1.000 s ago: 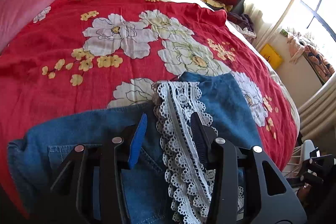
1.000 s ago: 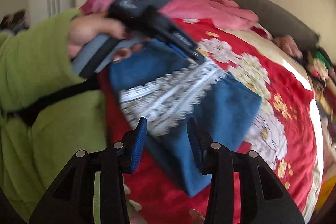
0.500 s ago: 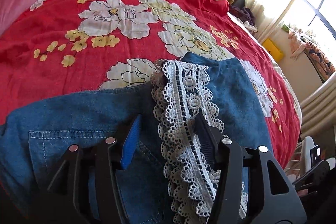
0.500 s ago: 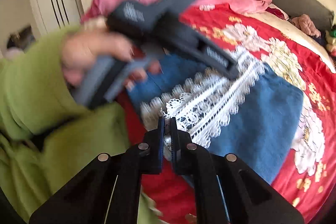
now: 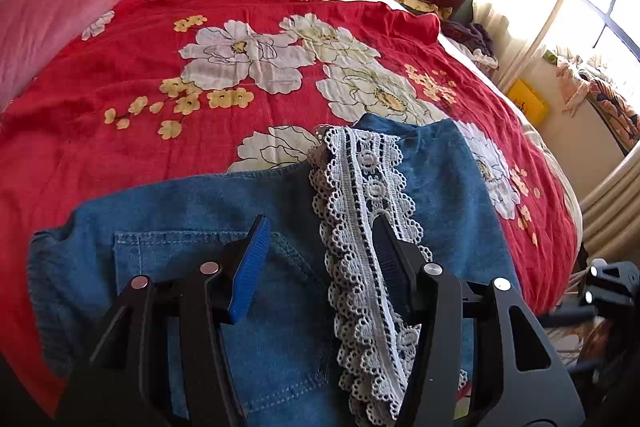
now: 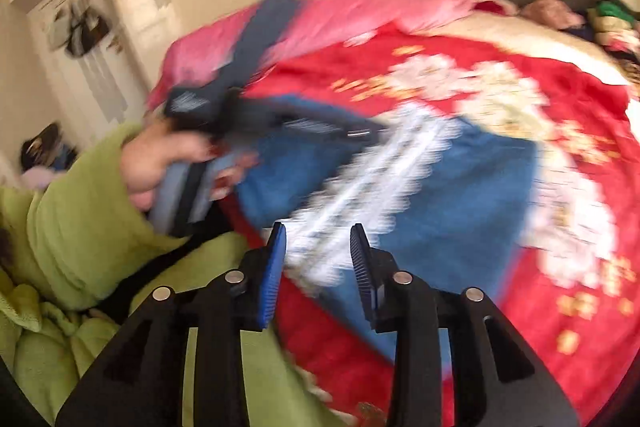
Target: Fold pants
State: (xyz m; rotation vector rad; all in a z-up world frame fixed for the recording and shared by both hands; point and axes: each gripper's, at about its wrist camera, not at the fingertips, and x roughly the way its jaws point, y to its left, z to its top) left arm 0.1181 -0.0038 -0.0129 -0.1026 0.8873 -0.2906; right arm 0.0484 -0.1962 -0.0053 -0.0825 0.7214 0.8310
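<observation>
The left tongs (image 5: 320, 251) hang open over the pants (image 5: 168, 251) at lower frame. The right tongs (image 6: 318, 255) are opening, holding nothing, above the lace (image 6: 360, 179).

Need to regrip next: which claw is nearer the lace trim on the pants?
Left. The left claw hangs right over the lace trim; the right claw, opening, empty, sits near its end.

We are holding the left tongs (image 5: 320, 259) angled downward, their jaws standing apart with nothing pinched between the pads. In the right wrist view, our left hand (image 6: 160, 163) is wrapping around the grip of those tongs on the left side, the green sleeve (image 6: 76, 223) running back toward the near left corner. Our right tongs (image 6: 318, 259) are also tilting downward, and their jaws are opening, the pads pressing on nothing.
</observation>
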